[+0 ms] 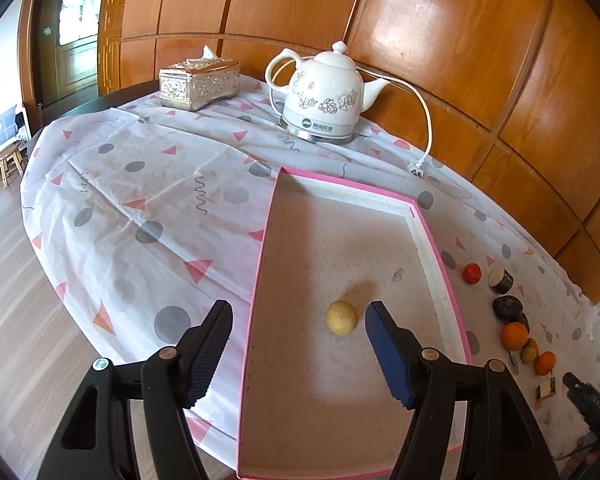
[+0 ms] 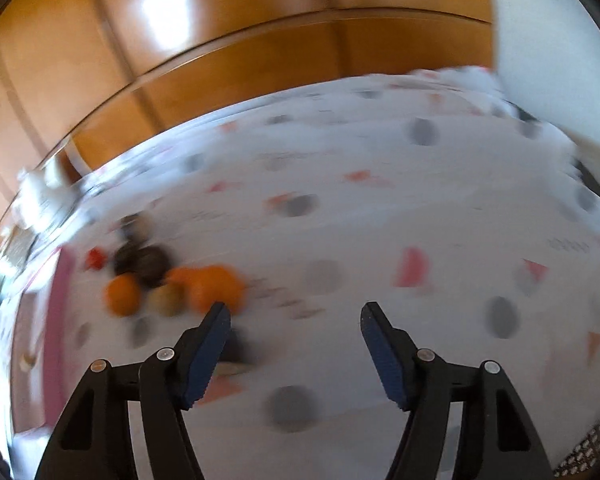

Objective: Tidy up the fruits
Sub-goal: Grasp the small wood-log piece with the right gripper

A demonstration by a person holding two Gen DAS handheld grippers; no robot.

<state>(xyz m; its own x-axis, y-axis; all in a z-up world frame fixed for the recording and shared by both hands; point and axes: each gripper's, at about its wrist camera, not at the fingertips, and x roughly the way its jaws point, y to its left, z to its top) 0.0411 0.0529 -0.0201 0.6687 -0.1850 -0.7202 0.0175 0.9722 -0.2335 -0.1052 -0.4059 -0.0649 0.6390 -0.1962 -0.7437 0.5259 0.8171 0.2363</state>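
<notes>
Fruits are the matter here, and only one of them lies in the shallow pink-rimmed cardboard tray (image 1: 260,240): a small round yellow-beige fruit (image 1: 341,317) that rests on the tray floor, just ahead of the left gripper (image 1: 299,320). The fingers of this gripper are spread wide and hold nothing; the fruit sits a little nearer to the right finger but touches neither of them.

To the right of the tray, outside its rim, the other pieces wait in a loose row on the white tablecloth with grey dots and pink triangles (image 1: 140,184): a small orange fruit (image 1: 545,363), a little greenish-yellow fruit (image 1: 529,353), a bigger orange fruit (image 1: 514,336), two dark brown chunky pieces (image 1: 507,307) and a small red fruit (image 1: 471,273). The right gripper (image 2: 295,318) hovers above the cloth, also with fingers wide apart and empty. Its view is much blurred, but the orange fruits (image 2: 216,288) show just beside its left finger.

So I judge the work to be at its beginning: one piece is placed, at least six are left.

Farther back stand a white ceramic electric kettle with flower print (image 1: 324,96) and a silver embossed tissue box (image 1: 198,84).
</notes>
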